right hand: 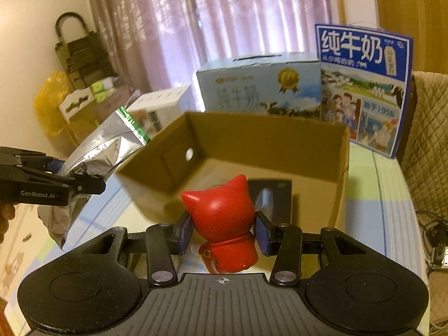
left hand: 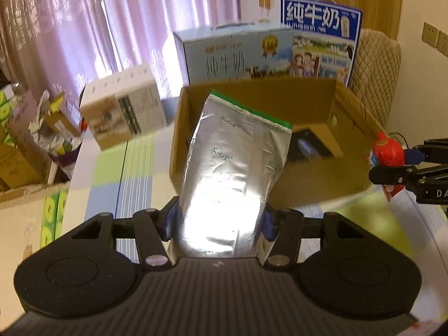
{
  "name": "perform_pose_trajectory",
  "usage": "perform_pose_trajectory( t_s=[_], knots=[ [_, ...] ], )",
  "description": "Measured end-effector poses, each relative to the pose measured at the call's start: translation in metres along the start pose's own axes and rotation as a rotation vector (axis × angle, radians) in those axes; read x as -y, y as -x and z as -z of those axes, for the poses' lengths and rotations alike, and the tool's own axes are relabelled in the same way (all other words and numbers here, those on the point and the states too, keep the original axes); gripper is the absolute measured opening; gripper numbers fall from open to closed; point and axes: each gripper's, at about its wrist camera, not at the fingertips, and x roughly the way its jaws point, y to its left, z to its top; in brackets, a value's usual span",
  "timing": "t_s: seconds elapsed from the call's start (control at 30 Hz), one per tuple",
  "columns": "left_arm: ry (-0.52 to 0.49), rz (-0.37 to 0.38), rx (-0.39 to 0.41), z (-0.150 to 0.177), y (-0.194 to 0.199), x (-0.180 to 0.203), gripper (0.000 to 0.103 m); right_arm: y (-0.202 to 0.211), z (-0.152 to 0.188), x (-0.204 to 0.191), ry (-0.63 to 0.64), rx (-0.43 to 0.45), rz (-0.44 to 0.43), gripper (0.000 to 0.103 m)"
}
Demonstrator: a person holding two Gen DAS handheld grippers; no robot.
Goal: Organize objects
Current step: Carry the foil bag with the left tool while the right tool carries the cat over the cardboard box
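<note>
My left gripper (left hand: pixel 218 221) is shut on a silver foil bag (left hand: pixel 235 162) with a green top edge, held tilted over the near left wall of an open cardboard box (left hand: pixel 308 95). The bag also shows in the right wrist view (right hand: pixel 95 154), with the left gripper (right hand: pixel 84 182) at the far left. My right gripper (right hand: pixel 222 232) is shut on a red cat figurine (right hand: pixel 221 212), held at the box's (right hand: pixel 266 137) near edge. It appears at the right of the left view (left hand: pixel 387 154). A dark flat package (right hand: pixel 280 196) lies inside the box.
Two milk cartons stand behind the box: a pale blue one (left hand: pixel 238 53) and a dark blue one (left hand: pixel 322 36). A white box (left hand: pixel 123 106) sits to the left. Cluttered boxes (left hand: pixel 28 145) lie at far left. A quilted chair (right hand: pixel 428 140) is on the right.
</note>
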Motion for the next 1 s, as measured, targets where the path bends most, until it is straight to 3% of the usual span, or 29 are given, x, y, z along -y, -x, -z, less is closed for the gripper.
perform_pose_trajectory(
  t_s=[0.3, 0.53, 0.77, 1.0],
  knots=[
    [-0.001, 0.008, 0.026, -0.064, -0.040, 0.002, 0.053, -0.040, -0.045, 0.013, -0.073, 0.024, 0.015, 0.043],
    [0.043, -0.007, -0.016, -0.093, -0.085, -0.006, 0.053, -0.082, -0.062, 0.019, -0.141, -0.017, 0.011, 0.043],
    [0.092, -0.022, -0.061, -0.106, -0.126, -0.012, 0.053, -0.119, -0.059, 0.024, -0.190, -0.083, 0.001, 0.043],
    [0.090, -0.045, -0.137, -0.094, -0.160, -0.007, 0.053, -0.141, -0.048, 0.024, -0.183, -0.150, -0.012, 0.043]
  ],
)
